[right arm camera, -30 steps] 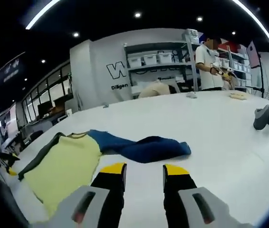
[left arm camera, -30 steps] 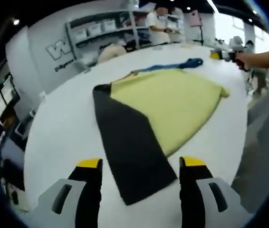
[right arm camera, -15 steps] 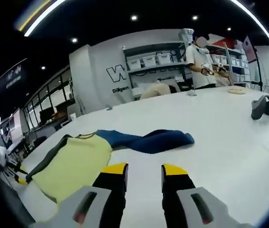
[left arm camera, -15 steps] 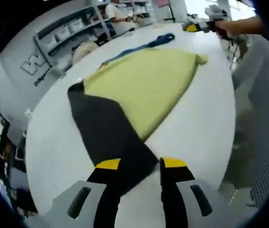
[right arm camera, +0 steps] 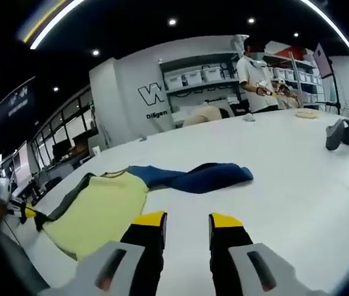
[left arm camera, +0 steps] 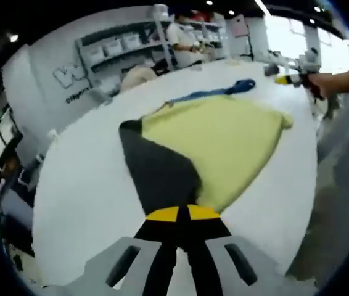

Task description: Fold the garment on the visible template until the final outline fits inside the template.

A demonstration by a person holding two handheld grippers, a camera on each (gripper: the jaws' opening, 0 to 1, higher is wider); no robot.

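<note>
- Left gripper view: left gripper (left arm camera: pixel 183 214) jaws pinched together on the near end of the dark sleeve (left arm camera: pixel 159 172).
- Beyond it, yellow garment (left arm camera: pixel 224 137) spread flat on the white table (left arm camera: pixel 82 179); blue sleeve (left arm camera: pixel 214 92) trails off at the far edge.
- Right gripper view: right gripper (right arm camera: pixel 186 221) jaws narrowly parted, holding nothing, above bare table, garment ahead and left.

Grey wall (right arm camera: pixel 122 92), storage shelves (right arm camera: pixel 199 77)
</note>
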